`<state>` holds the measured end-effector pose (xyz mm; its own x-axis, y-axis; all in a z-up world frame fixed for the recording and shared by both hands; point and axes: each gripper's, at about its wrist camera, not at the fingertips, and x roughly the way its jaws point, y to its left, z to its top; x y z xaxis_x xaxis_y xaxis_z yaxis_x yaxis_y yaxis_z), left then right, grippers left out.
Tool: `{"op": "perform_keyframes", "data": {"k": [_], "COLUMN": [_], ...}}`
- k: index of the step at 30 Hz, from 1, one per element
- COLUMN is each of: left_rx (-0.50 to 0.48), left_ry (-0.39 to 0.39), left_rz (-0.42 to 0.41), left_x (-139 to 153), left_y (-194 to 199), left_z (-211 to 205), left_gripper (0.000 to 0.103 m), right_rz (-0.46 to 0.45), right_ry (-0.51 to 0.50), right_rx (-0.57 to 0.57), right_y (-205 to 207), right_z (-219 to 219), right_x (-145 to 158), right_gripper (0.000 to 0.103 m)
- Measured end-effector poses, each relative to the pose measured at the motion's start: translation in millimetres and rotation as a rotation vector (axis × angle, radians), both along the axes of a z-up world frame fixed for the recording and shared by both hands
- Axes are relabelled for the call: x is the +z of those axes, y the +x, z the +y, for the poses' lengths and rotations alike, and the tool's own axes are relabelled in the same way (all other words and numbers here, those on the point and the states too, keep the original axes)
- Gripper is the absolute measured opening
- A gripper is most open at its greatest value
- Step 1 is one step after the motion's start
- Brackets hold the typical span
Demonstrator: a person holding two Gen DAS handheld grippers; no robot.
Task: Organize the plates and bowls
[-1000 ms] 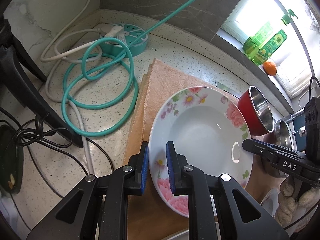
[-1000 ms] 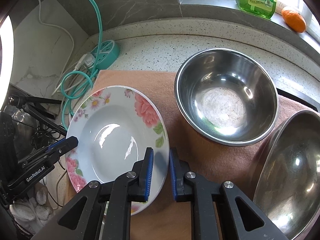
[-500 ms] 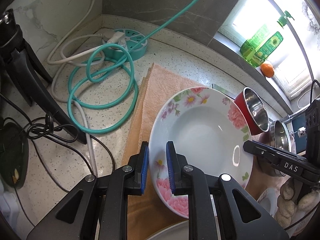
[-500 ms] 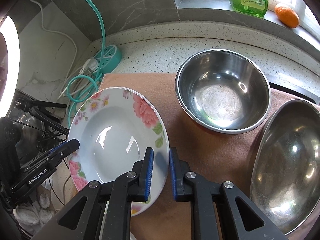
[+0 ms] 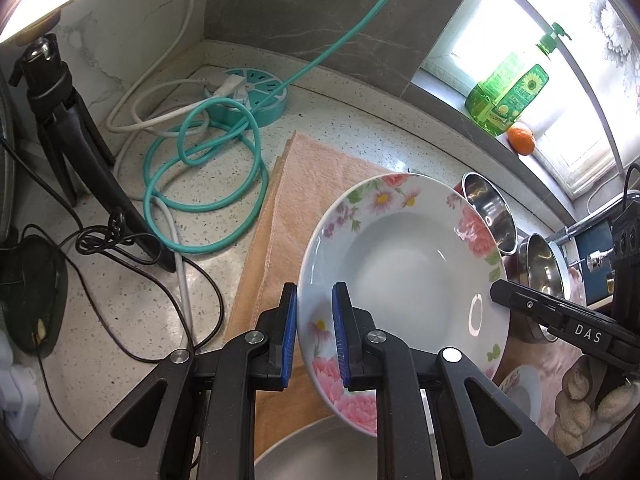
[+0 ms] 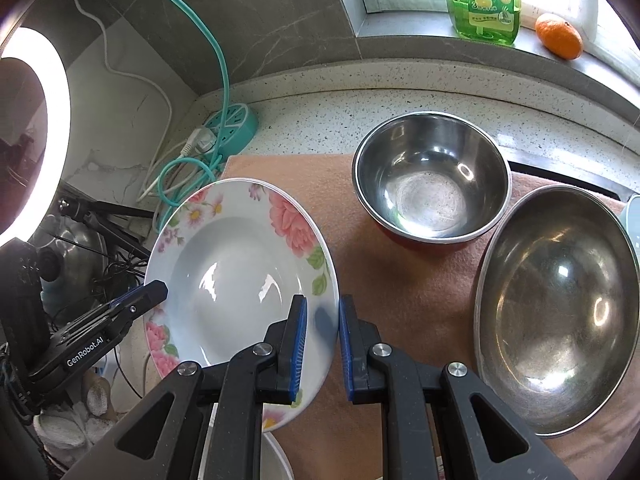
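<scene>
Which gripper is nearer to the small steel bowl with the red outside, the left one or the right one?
Right. The right gripper clamps the floral plate's rim on the side facing the small steel bowl. The left gripper clamps the opposite rim, farther away.

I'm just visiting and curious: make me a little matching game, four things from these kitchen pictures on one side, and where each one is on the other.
Things:
1. floral plate
2. orange fruit
3. small steel bowl
4. teal power strip

Places:
A. on the windowsill beside the green bottle
B. in the counter corner, cables plugged in
C. gripped at opposite rims by both hand-held grippers
D. on the peach towel

Pairs: 1-C, 2-A, 3-D, 4-B
</scene>
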<state>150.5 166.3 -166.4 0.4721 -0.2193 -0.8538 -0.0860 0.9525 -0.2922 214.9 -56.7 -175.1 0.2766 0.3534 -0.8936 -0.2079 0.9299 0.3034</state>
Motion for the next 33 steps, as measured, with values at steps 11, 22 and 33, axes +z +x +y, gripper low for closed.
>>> {"op": "perform_keyframes", "data": {"k": [11,22,33], "left_rx": [-0.026,-0.037,-0.058], "left_ry": [-0.003,-0.026,-0.037], "left_rz": [-0.015,-0.02,-0.016], "left_x": [13.2,20.2,24.2], "left_y": [-19.4,-45.1,-69.9], "left_z": [-16.9,-38.2,-64.6], "left_gripper": [0.015,0.015,0.015], "right_rz": [-0.019,-0.027,-0.018], "right_ry": [0.012,0.018,0.03], "right_rx": [-0.019,-0.046,-0.074], "right_y": [-22.7,-50.1,-82.0], "right_z": [-23.8,-48.5,-79.7], "right_x": [15.0,21.7,26.5], "right_gripper": [0.014,0.014,0.014]}}
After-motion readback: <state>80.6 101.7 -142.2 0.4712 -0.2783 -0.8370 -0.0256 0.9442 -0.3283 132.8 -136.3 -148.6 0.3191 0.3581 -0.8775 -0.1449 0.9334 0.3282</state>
